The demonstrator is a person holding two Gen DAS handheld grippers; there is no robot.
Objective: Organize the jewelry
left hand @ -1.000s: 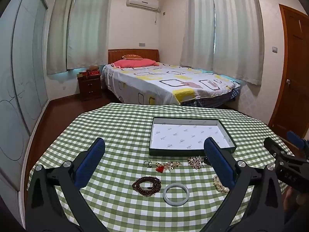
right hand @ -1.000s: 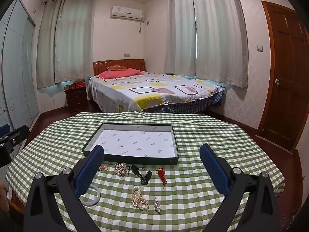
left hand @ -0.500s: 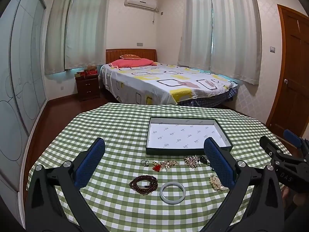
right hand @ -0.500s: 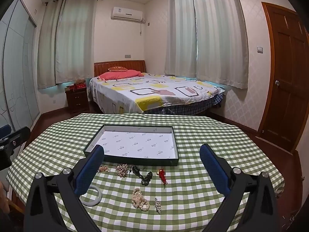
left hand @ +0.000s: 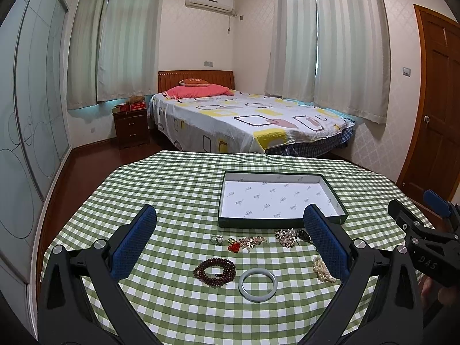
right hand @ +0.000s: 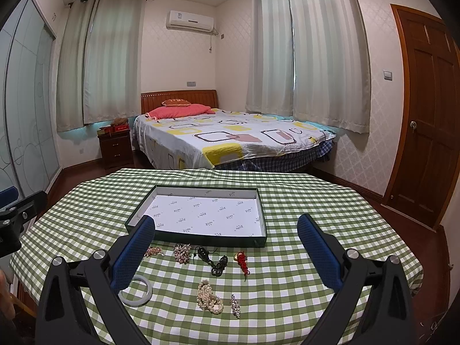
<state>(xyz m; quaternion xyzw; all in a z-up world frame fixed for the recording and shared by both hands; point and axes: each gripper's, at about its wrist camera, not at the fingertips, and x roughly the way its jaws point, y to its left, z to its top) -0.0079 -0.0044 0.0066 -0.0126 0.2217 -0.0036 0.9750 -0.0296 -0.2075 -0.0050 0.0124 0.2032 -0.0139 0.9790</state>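
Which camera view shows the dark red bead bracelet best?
The left wrist view: the bead bracelet lies whole on the checked cloth, beside the pale bangle. The right wrist view does not show it; it is apparently hidden.

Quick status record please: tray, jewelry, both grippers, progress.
tray: open, holds no jewelry
jewelry: all on the checked tablecloth in front of the tray
nearest pieces: pale bangle, dark bead bracelet, pearl strand
left gripper: open, holds nothing
right gripper: open, holds nothing
progress: nothing placed yet
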